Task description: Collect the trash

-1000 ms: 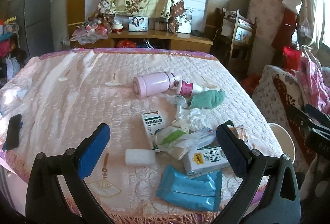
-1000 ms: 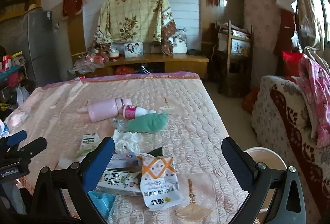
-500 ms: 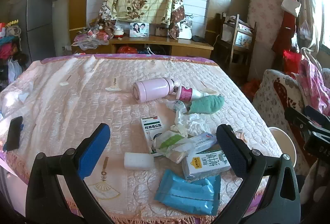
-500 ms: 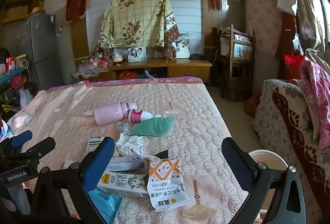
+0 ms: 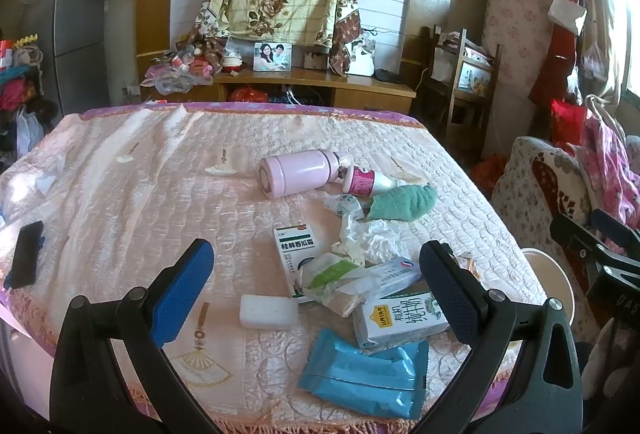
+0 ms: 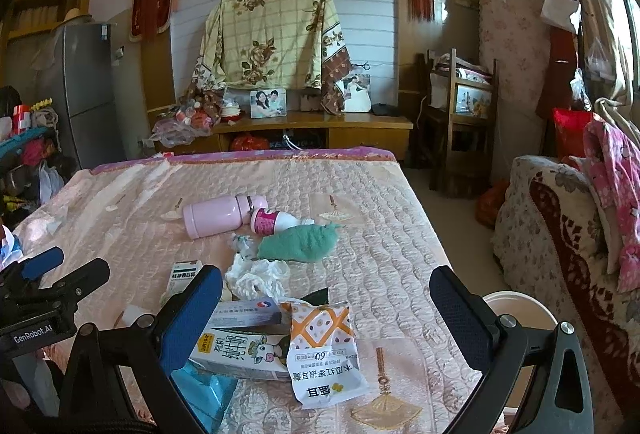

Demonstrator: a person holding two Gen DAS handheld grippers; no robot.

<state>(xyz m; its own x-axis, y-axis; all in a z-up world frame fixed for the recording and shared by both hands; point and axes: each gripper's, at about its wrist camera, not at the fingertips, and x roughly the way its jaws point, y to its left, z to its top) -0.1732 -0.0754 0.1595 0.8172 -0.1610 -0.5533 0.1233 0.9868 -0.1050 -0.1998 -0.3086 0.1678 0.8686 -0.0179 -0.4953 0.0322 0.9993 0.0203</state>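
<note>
We've got the trash bunched up at the near right corner of the pink quilted bed (image 5: 120,194): a blue wipes pack (image 5: 362,374), a milk carton (image 5: 400,318), an orange-and-white snack packet (image 6: 324,350), crumpled tissue (image 5: 368,238) and a green-and-white medicine box (image 5: 296,246). Our left gripper (image 5: 316,276) and right gripper (image 6: 326,304) both hover over it, spread wide, holding nothing. The white bin (image 6: 520,308) sits beside the bed, mostly hidden behind a finger. The carton's half covered too.
</note>
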